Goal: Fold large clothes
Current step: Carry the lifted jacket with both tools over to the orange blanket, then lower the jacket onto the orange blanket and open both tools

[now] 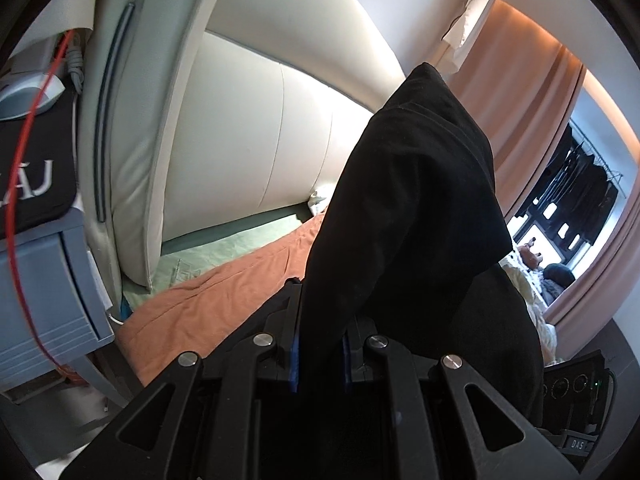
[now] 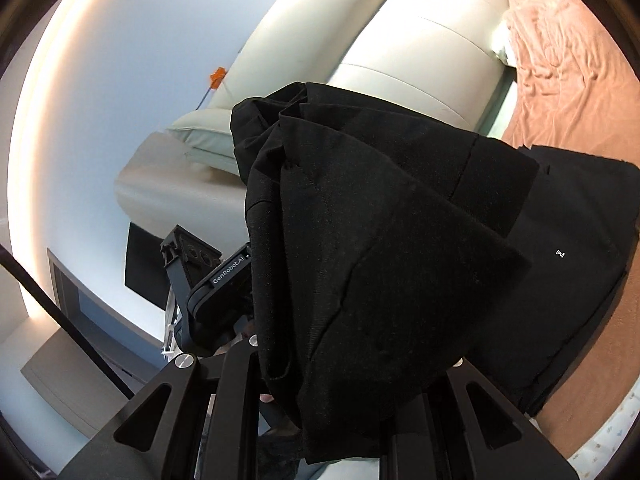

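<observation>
The bed (image 1: pixel 224 296) with its orange sheet runs from seven to twelve o'clock below the black garment (image 1: pixel 412 216), which hangs lifted and bunched, so if it drops now it could land crumpled rather than flat and spoil the fold. The left gripper (image 1: pixel 319 356) is clamped on a thick gather at six o'clock, which might slip under the cloth's weight. Cloth buries the right gripper (image 2: pixel 352 392), so I cannot tell how its fingers stand.
</observation>
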A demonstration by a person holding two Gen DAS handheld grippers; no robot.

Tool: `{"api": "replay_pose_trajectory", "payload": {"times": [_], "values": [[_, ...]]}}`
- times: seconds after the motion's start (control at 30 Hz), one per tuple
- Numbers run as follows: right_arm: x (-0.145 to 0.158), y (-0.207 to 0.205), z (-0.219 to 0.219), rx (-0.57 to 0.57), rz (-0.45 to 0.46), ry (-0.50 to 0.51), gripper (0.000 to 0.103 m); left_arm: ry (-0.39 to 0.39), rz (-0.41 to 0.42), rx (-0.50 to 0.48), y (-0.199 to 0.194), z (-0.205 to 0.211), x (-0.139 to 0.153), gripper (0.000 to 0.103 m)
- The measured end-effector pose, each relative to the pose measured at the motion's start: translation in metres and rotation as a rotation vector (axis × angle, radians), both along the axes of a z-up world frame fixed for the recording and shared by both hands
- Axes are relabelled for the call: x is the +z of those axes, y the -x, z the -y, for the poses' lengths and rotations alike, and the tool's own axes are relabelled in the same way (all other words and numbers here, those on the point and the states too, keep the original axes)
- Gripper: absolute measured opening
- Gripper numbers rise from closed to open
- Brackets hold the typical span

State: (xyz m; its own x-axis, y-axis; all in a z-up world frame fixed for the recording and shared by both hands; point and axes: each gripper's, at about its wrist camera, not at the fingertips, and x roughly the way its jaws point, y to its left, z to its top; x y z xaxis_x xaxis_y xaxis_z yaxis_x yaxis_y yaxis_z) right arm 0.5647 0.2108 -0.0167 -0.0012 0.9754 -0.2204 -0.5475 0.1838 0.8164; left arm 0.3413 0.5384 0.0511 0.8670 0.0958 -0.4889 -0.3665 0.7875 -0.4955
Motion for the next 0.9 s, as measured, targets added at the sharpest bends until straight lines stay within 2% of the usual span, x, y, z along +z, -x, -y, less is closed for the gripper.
{"api": "replay_pose_trajectory", "payload": {"times": [0.27, 0.5, 0.6, 0.7, 0.77, 0.8, 0.83, 0.87, 0.9], "values": [[-0.042, -0.059, 0.006, -0.060, -0.079, 0.046, 0.014, 0.013, -0.113, -0.013, -0.077, -0.007, -0.047, 0.015], [-0.084, -0.116, 0.035, -0.123, -0.146, 0.006, 0.014, -0.021, -0.192, -0.012, -0.128, -0.007, -0.068, 0.015], [-0.104, -0.131, 0.033, -0.150, -0.174, 0.004, 0.014, -0.028, -0.235, -0.018, -0.147, -0.006, -0.079, 0.016], [-0.124, -0.146, 0.038, -0.187, -0.180, 0.044, 0.014, -0.011, -0.288, -0.043, -0.166, -0.011, -0.096, 0.017], [-0.131, -0.154, 0.031, -0.213, -0.164, 0.095, 0.017, 0.022, -0.317, -0.042, -0.172, -0.016, -0.107, 0.030], [-0.136, -0.158, 0.032, -0.231, -0.162, 0.132, 0.017, 0.006, -0.327, -0.028, -0.171, -0.016, -0.109, 0.035], [-0.141, -0.162, 0.030, -0.239, -0.174, 0.161, 0.018, -0.021, -0.337, -0.014, -0.169, -0.016, -0.109, 0.049], [-0.145, -0.164, 0.027, -0.245, -0.191, 0.181, 0.021, -0.029, -0.337, -0.014, -0.167, -0.015, -0.109, 0.073], [-0.152, -0.166, 0.029, -0.256, -0.211, 0.197, 0.024, -0.027, -0.337, -0.017, -0.163, -0.016, -0.110, 0.084]]}}
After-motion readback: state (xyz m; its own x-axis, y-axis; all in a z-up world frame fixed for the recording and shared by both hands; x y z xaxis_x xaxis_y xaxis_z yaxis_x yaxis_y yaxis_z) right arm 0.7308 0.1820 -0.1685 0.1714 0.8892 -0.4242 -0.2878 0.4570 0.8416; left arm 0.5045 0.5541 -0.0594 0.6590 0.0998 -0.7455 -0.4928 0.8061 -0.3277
